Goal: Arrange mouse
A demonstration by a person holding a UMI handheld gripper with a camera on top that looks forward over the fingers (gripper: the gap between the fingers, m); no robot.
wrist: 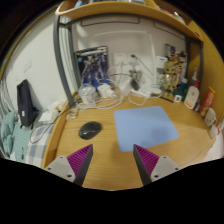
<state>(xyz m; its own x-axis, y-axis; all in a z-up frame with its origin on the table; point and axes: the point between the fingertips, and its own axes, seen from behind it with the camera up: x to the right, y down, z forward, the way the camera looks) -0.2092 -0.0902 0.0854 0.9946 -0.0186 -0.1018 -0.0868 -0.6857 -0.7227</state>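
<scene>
A dark mouse [90,130] lies on the wooden desk [110,165], just left of a light blue mouse mat [146,127]. My gripper [112,160] hovers over the desk's near part, well short of both. Its two fingers, with magenta pads [77,160], stand wide apart with only bare wood between them. The mouse sits ahead of the left finger, and the mat lies ahead of the right finger.
Along the desk's back stand a picture box [91,67], white adapters and cables [105,94], and small figures and bottles [176,78] at the right. A black device [25,102] stands off the desk's left side. A shelf [110,10] hangs overhead.
</scene>
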